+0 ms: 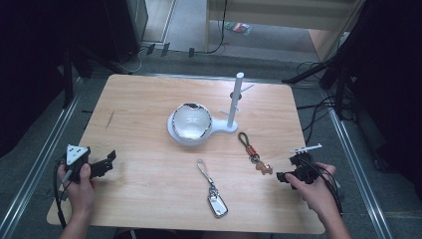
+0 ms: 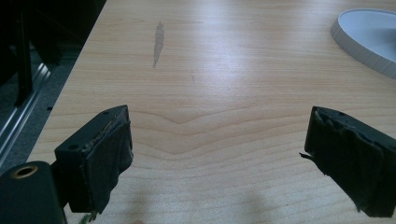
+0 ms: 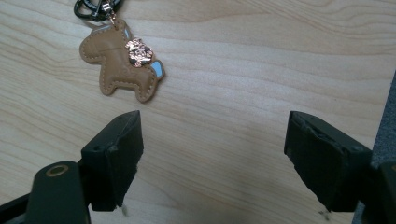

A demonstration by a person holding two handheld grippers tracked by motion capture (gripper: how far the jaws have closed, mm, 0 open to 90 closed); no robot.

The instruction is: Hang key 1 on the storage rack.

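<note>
With the right gripper (image 3: 212, 154) standing wide and empty just short of the horse keychain (image 3: 122, 63) lying flat on the surface (image 1: 149, 189), a shallow approach is risking pushing the charm away instead of clamping it.

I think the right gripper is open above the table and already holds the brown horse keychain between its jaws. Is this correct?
Not quite. The right gripper is open above the table, but it holds nothing: the brown horse keychain lies flat on the wood ahead of the jaws, apart from them. The right gripper view shows this.
</note>
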